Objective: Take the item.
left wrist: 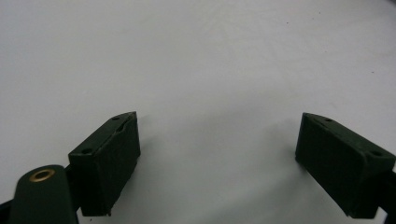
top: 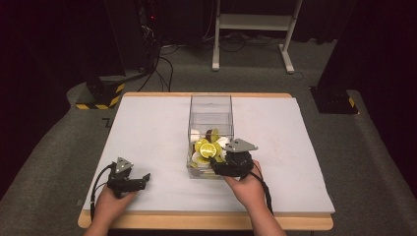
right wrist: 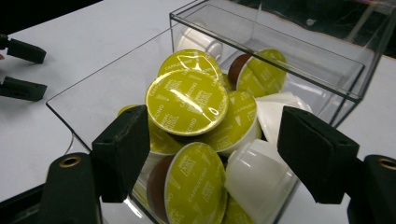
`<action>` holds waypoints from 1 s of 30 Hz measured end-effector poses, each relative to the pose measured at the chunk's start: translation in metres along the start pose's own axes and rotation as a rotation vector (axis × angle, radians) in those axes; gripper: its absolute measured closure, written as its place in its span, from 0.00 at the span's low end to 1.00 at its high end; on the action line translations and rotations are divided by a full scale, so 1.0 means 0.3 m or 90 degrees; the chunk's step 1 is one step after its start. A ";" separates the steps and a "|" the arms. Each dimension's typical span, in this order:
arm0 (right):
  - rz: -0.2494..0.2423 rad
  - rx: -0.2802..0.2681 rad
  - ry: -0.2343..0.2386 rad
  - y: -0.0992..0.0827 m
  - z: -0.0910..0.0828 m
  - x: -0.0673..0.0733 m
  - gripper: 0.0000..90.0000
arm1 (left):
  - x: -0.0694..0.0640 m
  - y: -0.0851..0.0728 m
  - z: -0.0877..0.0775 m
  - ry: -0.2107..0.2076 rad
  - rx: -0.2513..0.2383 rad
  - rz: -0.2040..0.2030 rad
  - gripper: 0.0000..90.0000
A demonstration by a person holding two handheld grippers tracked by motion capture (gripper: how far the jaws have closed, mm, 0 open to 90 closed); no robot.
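Several coffee capsules (right wrist: 187,100) with yellow-green foil lids lie heaped in the near end of a clear plastic box (top: 210,115), mixed with white ones, near the middle of the white worktop (top: 147,128). The right claw (right wrist: 212,154) hovers just above the box's near end, its jaws spread with nothing between the pads, on either side of the heap below. The left claw (left wrist: 217,154) rests well to the left of the box, low over bare worktop, jaws spread wide and empty.
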State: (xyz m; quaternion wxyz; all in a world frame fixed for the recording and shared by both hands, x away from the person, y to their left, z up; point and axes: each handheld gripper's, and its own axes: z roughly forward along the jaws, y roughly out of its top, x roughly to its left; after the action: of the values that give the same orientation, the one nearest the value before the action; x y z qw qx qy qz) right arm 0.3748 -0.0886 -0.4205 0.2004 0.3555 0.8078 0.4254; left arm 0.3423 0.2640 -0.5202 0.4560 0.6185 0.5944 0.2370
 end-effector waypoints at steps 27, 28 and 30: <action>-0.023 0.020 0.022 0.038 0.077 0.046 0.31 | -0.001 0.000 0.001 0.000 -0.002 -0.002 0.16; -0.022 0.023 0.020 0.040 0.080 0.046 0.31 | 0.001 0.000 0.000 0.000 0.001 0.001 0.16; -0.014 0.028 0.021 0.048 0.094 0.039 0.31 | 0.001 0.000 0.000 0.000 0.001 0.001 0.16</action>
State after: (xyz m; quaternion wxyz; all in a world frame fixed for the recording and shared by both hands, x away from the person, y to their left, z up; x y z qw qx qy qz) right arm 0.3904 -0.0590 -0.4245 0.1840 0.3441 0.8237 0.4113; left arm 0.3423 0.2642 -0.5201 0.4556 0.6195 0.5938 0.2369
